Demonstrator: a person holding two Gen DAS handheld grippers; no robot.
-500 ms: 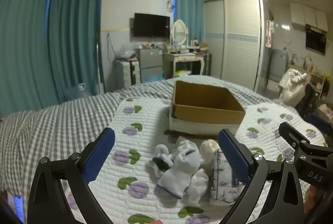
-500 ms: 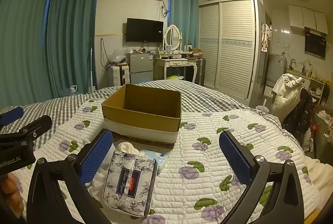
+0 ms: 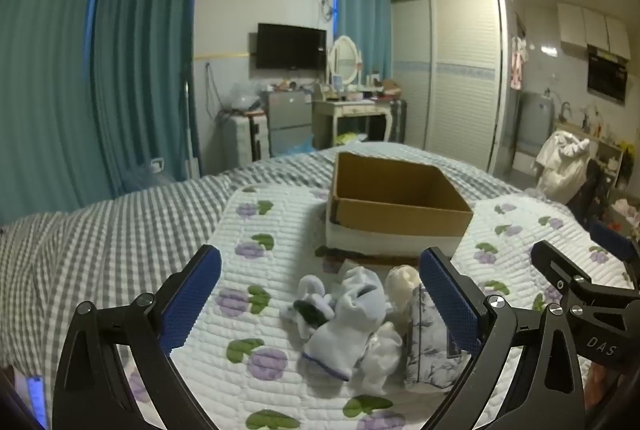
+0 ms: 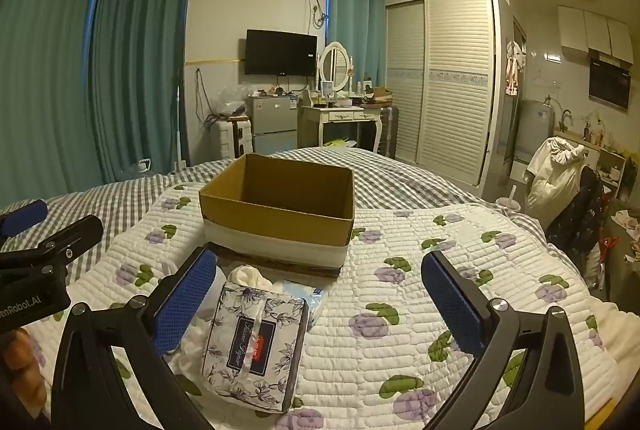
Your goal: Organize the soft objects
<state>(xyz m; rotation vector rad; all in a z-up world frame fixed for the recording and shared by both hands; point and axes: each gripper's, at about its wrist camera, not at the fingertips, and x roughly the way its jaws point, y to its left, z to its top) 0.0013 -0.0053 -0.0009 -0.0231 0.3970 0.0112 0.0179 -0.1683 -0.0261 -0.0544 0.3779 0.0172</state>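
Hovering above the quilt [image 3: 160, 230], the left gripper [image 3: 320, 294] gapes wide over a sock pile [image 3: 340, 318]; the floral tissue pack [image 4: 256, 342] lies beside it, cardboard box [image 4: 280, 214] behind; the right gripper [image 4: 320, 294] gapes empty.

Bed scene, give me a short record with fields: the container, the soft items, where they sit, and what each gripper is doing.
container: open brown cardboard box, upright on the white floral quilt, no items visible inside
soft items: pile of white and pale blue socks; floral-print soft tissue pack; cream cloth bundle
position: all lie on the quilt just in front of the box, tissue pack right of the socks
left gripper: open, above the socks, holding nothing
right gripper: open, holding nothing
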